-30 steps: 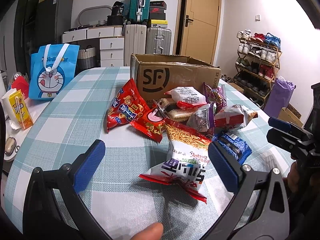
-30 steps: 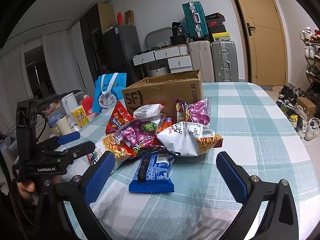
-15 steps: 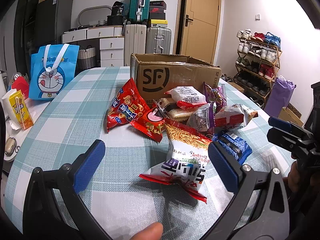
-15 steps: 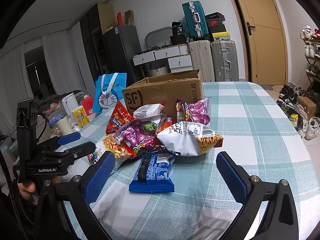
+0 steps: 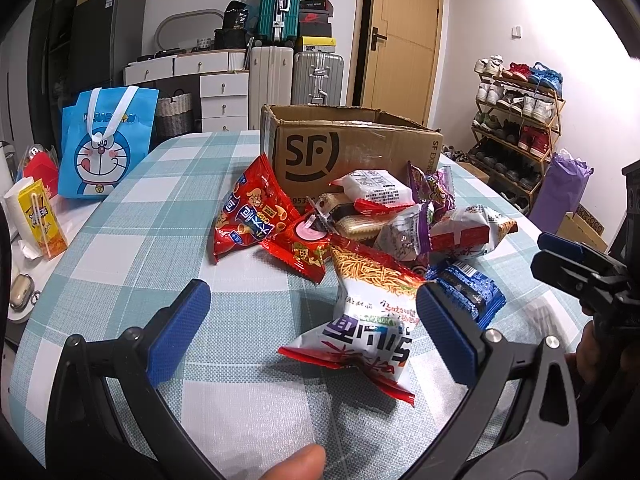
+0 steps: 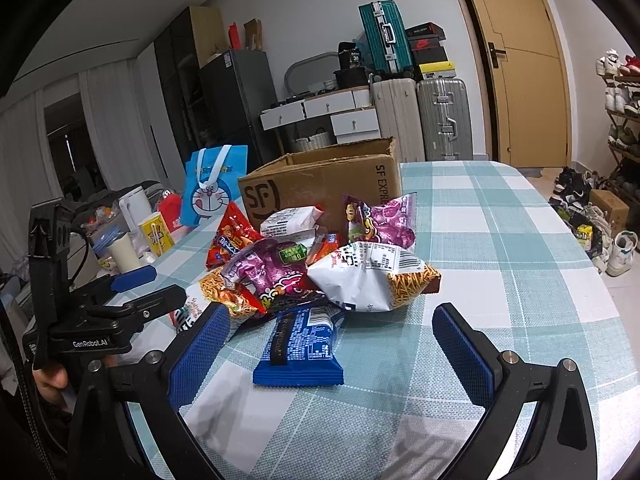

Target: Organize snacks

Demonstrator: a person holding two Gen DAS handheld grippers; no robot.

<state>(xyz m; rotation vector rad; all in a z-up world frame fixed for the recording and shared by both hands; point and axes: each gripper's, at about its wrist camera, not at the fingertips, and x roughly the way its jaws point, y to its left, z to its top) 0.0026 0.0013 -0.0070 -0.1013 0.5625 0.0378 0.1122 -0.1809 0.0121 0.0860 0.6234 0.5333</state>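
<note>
The checked worktop (image 5: 120, 248) carries everything. At its far side stands the open cardboard box (image 5: 352, 152), and the pile of snacks (image 5: 360, 224) lies heaped against the box's near face. Nearest the left claw (image 5: 308, 320), whose jaws gape wide and hold nothing, lies the noodle-snack bag (image 5: 368, 312). The right claw (image 6: 332, 340) is equally wide and empty, with the blue wafer packet (image 6: 300, 348) lying flat between its fingers' line of sight. No packet looks boxed yet; sorting seems just begun. Next, either claw must descend over its nearest packet and pinch gently.
</note>
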